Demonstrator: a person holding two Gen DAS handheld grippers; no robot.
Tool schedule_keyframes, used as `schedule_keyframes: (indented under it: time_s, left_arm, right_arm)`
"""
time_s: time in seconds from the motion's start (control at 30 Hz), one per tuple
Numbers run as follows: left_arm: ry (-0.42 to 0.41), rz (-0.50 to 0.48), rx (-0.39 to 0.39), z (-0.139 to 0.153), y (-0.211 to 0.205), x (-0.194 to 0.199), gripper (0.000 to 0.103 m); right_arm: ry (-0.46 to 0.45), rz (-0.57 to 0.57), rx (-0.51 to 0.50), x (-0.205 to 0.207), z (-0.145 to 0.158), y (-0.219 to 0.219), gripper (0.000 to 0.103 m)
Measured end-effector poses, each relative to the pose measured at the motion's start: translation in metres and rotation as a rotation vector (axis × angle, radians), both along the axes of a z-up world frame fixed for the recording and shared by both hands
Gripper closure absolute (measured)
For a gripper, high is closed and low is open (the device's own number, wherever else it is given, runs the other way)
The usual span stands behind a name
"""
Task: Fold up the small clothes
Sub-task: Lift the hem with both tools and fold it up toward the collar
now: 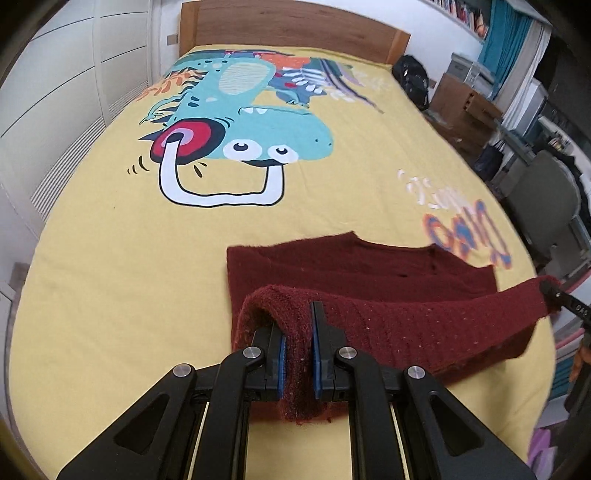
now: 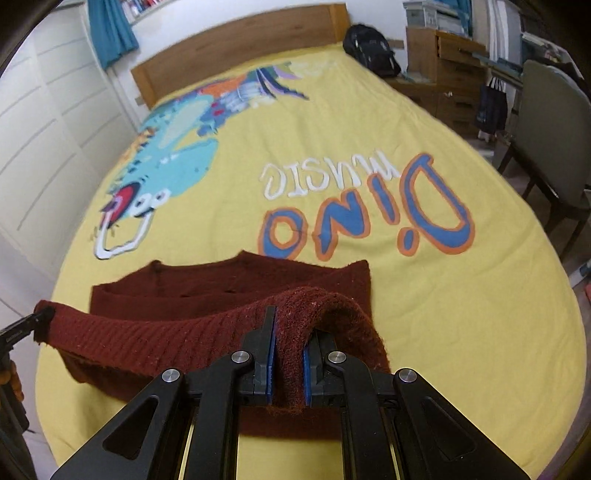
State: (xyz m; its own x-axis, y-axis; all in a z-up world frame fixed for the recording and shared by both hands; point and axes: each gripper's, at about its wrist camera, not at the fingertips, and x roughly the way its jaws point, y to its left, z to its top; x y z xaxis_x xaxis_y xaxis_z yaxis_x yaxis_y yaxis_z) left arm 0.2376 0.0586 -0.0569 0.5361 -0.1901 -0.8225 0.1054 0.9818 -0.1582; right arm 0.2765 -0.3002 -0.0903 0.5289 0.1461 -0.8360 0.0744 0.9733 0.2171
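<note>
Both pairs of fingers are clamped on the same dark red knitted sweater (image 1: 369, 273): the left gripper (image 1: 298, 354) pinches a bunched corner of its near hem between blue pads (image 1: 282, 363), and the right gripper (image 2: 288, 354) pinches the opposite near corner between its own blue pads (image 2: 270, 363). Between the two grips the ribbed hem hangs lifted above the bed as a taut band, while the far part of the sweater (image 2: 229, 284) lies flat on the yellow bedspread (image 1: 110, 280), neckline pointing away toward the wooden headboard (image 1: 288, 26). From the left wrist view the right gripper's tip shows at the hem's far end, at the right edge; from the right wrist view the left gripper's tip shows at the left edge. A teal cartoon dinosaur (image 1: 266, 125) and the upside-down words "Dino music" (image 2: 365, 210) are printed on the bedspread beyond the sweater. Beside the bed stand a grey-green chair (image 2: 550, 122) and a black backpack (image 2: 371, 46).
</note>
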Motion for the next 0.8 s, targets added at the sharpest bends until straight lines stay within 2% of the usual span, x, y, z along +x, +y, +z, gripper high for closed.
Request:
schedule_keyframes:
  time_s: [0.23,0.3,0.37,0.4,0.43,0.47,0.5,0.53,0.57,0.6,0.63,0.67,0.73,0.8]
  left_arm:
    - [0.068,0.005,0.151,-0.063,-0.019,0.035,0.093]
    - [0.082,0.017,0.198,-0.079,-0.022,0.038,0.090]
    - [0.115,0.031,0.262,-0.093,-0.025,0.043,0.083]
    - [0.125,0.032,0.265,-0.096,-0.025,0.043,0.081]
    - [0.136,0.034,0.264,-0.100,-0.025,0.044,0.080]
    - [0.143,0.038,0.265,-0.101,-0.024,0.044,0.079]
    - [0.145,0.043,0.261,-0.100,-0.023,0.044,0.079]
    - [0.160,0.057,0.252,-0.098,-0.022,0.043,0.077]
    - [0.161,0.058,0.233,-0.095,-0.021,0.041,0.069]
    - [0.157,0.058,0.210,-0.090,-0.020,0.039,0.054]
    - [0.145,0.060,0.200,-0.085,-0.019,0.037,0.046]
    - [0.128,0.058,0.197,-0.080,-0.020,0.035,0.035]
    - [0.094,0.027,0.194,-0.069,-0.024,0.029,0.032]
    - [0.068,0.000,0.192,-0.059,-0.030,0.024,0.014]
  right_arm:
    - [0.142,-0.025,-0.024,0.027,-0.056,0.004,0.090]
    - [0.164,-0.030,-0.037,0.028,-0.065,0.006,0.089]
    - [0.177,-0.033,-0.051,0.027,-0.070,0.007,0.083]
    - [0.183,-0.030,-0.055,0.028,-0.071,0.008,0.074]
    - [0.183,-0.026,-0.069,0.026,-0.071,0.009,0.059]
    - [0.174,-0.024,-0.084,0.025,-0.068,0.010,0.049]
    - [0.165,-0.023,-0.088,0.022,-0.064,0.010,0.041]
    - [0.151,-0.024,-0.086,0.020,-0.061,0.010,0.038]
    - [0.131,-0.024,-0.078,0.018,-0.055,0.010,0.038]
    - [0.120,-0.025,-0.076,0.016,-0.050,0.011,0.034]
    - [0.106,-0.023,-0.077,0.014,-0.045,0.012,0.024]
    - [0.082,-0.009,-0.078,0.011,-0.037,0.016,0.020]
    - [0.052,0.014,-0.092,0.007,-0.026,0.024,0.020]
    - [0.015,0.043,-0.108,0.001,-0.014,0.037,0.017]
